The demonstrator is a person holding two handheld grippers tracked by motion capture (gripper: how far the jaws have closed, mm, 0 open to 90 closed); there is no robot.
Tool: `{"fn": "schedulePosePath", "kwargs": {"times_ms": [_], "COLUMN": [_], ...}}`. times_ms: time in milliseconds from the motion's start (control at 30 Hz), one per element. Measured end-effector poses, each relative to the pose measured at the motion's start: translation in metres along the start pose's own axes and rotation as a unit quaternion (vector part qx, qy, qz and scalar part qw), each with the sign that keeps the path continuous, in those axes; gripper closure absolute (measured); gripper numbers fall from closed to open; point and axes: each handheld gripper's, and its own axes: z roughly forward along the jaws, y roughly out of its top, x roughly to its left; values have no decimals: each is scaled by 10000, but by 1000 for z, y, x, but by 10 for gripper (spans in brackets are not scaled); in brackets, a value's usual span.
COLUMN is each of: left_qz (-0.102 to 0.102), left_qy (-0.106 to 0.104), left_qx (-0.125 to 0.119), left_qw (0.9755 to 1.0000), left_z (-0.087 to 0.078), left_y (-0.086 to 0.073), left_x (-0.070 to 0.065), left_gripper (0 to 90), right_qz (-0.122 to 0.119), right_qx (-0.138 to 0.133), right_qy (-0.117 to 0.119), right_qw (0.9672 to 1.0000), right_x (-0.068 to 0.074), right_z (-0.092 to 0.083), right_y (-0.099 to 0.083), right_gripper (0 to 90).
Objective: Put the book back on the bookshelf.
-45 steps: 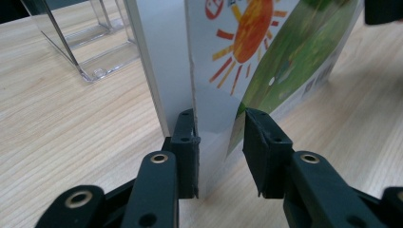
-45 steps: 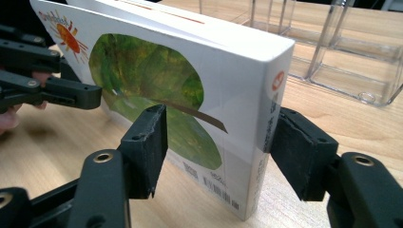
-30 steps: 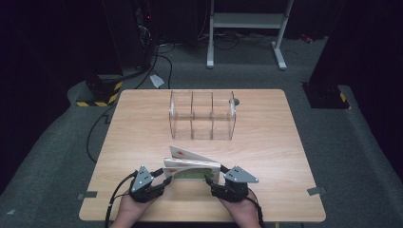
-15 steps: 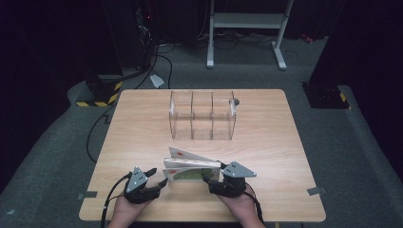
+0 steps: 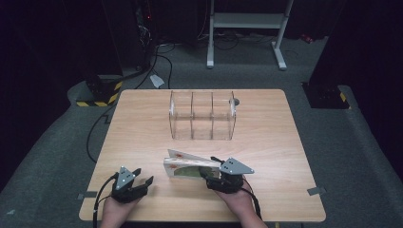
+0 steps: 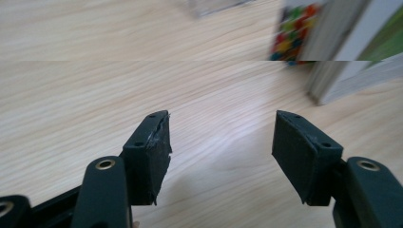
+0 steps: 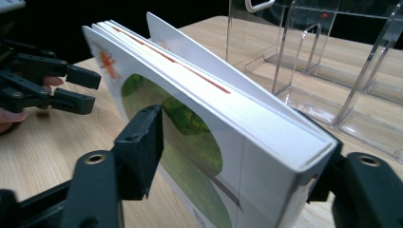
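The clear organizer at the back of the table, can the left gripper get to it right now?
Probably yes: the left gripper is open and empty, and bare table lies between it and the clear organizer; the book sits off to its side.

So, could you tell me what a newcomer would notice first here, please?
The white book standing on edge near the table's front, clamped in the right tongs. Beyond it sits a clear acrylic rack, while the left tongs rest open and apart at the front left.

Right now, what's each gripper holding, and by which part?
The right gripper clamps the book across its covers at the near end. The left gripper holds nothing; its jaws have just been opening over bare table.
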Motion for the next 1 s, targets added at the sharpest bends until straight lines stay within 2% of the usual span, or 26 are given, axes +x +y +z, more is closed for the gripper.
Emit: {"fn": "schedulePosePath", "kwargs": {"times_ms": [100, 300, 433, 633, 667, 800, 900, 1000], "left_qz": [-172, -114, -146, -252, -209, -321, -220, -202], "left_qy": [100, 283, 400, 391, 410, 366, 399, 430], "left_qx": [61, 160, 259, 452, 431, 358, 387, 379], "left_qw": [9998, 9994, 9988, 9979, 9980, 9982, 9982, 9982], "left_z": [1, 4, 8, 12, 12, 12, 14, 16], "left_y": [-1, 0, 1, 3, 4, 8, 10, 13], "left_x": [5, 5, 7, 9, 10, 10, 10, 11], "left_gripper": [371, 344, 315, 301, 301, 301, 300, 291], "right_qz": [16, 122, 90, -49, -72, -186, -239, -267], "right_qx": [0, 5, -13, -96, -103, -117, -80, -72], "right_qy": [41, 159, 216, 222, 224, 260, 197, 146], "right_qw": [10000, 9998, 9997, 9997, 9997, 9994, 9995, 9995], "right_x": [-1, -3, -4, -1, 1, 6, 8, 9], "right_z": [-1, -3, -5, -9, -10, -11, -12, -13], "right_y": [0, 0, -1, -3, -3, -5, -4, -4], "right_gripper": [390, 418, 500, 601, 618, 710, 734, 740]}}
